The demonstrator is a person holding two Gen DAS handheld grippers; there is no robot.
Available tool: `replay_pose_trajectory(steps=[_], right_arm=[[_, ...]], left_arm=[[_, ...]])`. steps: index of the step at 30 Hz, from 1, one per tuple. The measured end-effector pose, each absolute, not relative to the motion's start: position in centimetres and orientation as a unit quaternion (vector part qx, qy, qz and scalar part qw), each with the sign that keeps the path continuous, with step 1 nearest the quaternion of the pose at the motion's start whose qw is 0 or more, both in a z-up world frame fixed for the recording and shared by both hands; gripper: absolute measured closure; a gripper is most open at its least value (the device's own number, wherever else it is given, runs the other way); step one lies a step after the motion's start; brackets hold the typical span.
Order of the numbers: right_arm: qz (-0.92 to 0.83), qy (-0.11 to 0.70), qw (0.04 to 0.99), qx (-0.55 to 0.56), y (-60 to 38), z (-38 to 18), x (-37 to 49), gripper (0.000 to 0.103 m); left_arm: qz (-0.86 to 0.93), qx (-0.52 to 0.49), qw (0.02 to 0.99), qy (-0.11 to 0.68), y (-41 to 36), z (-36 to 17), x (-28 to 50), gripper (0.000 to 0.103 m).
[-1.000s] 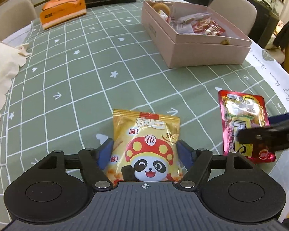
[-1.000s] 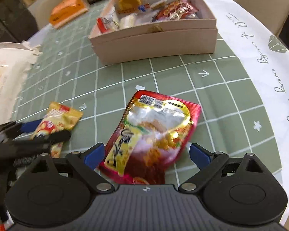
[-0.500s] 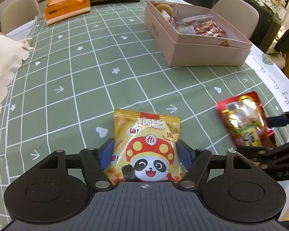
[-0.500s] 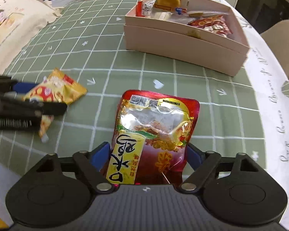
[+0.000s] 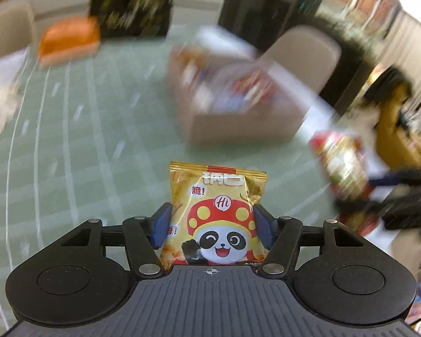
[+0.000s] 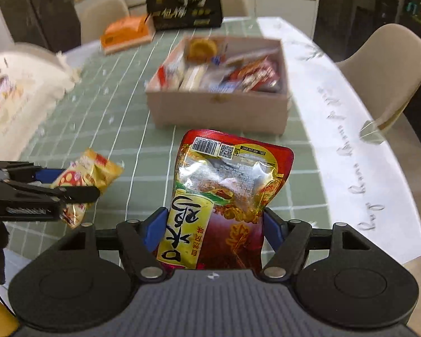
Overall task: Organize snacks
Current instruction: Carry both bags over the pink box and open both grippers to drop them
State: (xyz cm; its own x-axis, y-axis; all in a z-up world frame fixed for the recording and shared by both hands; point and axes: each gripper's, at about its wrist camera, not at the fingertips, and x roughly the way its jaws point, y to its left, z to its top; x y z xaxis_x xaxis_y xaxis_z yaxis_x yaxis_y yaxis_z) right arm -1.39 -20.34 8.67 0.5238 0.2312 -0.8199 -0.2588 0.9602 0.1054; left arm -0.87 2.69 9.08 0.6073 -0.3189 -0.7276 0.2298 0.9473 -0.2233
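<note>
Both packets have left the counter (image 6: 160, 151); a second ago they lay flat on it between open blue pads; the jaws of the left hand-held gripper (image 5: 212, 226) have just been closing and now pinch the yellow panda snack bag (image 5: 216, 216) — raised clear of the cloth; the jaws of the right hand-held gripper (image 6: 210, 229) have just been closing too, clamping the red snack pouch (image 6: 227, 193), which now stands lifted and facing the pink box (image 6: 219, 106).
</note>
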Motion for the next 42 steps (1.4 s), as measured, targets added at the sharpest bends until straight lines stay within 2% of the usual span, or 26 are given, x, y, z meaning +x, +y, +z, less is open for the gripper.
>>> replay_pose_trajectory(steps=[5, 8, 10, 12, 15, 20, 28, 30, 31, 35, 39, 42], right_arm=[[0.126, 0.453, 0.883, 0.002, -22.1, 10.4, -0.9, 0.032], [0.119, 0.442, 0.889, 0.004, -22.8, 10.9, -0.7, 0.031], [0.114, 0.44, 0.891, 0.004, -23.1, 10.8, -0.5, 0.031], [0.11, 0.444, 0.889, 0.007, -23.6, 10.4, -0.3, 0.031], [0.102, 0.452, 0.886, 0.011, -24.5, 9.6, 0.0, 0.031], [0.094, 0.467, 0.878, 0.038, -26.2, 9.1, 0.8, 0.031], [0.167, 0.392, 0.904, 0.027, -23.4, 18.3, 7.8, 0.03], [0.172, 0.388, 0.905, 0.042, -22.2, 20.0, 11.6, 0.019], [0.169, 0.393, 0.903, 0.047, -21.8, 20.2, 13.4, 0.018], [0.153, 0.422, 0.889, 0.097, -22.2, 19.0, 17.8, 0.018], [0.136, 0.431, 0.879, 0.149, -24.0, 15.4, 15.3, 0.018], [0.121, 0.441, 0.88, 0.128, -23.1, 11.7, 11.7, 0.018]], left_arm=[[-0.189, -0.056, 0.925, 0.324, 0.0, 16.7, 4.4, 0.035], [-0.204, -0.085, 0.931, 0.289, -1.6, 18.8, 9.0, 0.031], [-0.201, -0.089, 0.924, 0.311, -3.0, 18.1, 12.5, 0.031], [-0.18, -0.12, 0.923, 0.318, -3.3, 17.5, 14.4, 0.039], [-0.19, -0.163, 0.923, 0.292, -2.5, 17.2, 14.1, 0.039], [-0.165, -0.144, 0.927, 0.303, 0.0, 15.6, 11.8, 0.039], [-0.126, -0.202, 0.909, 0.341, 4.6, 12.6, 7.6, 0.039], [-0.116, -0.201, 0.909, 0.347, 4.8, 12.2, 6.9, 0.039], [-0.111, -0.198, 0.909, 0.349, 5.1, 11.9, 6.4, 0.039], [-0.096, -0.174, 0.913, 0.357, 6.0, 10.9, 4.8, 0.039], [-0.082, -0.147, 0.913, 0.373, 6.5, 8.5, 2.8, 0.039], [-0.081, -0.121, 0.91, 0.388, 5.8, 6.0, 1.2, 0.039]])
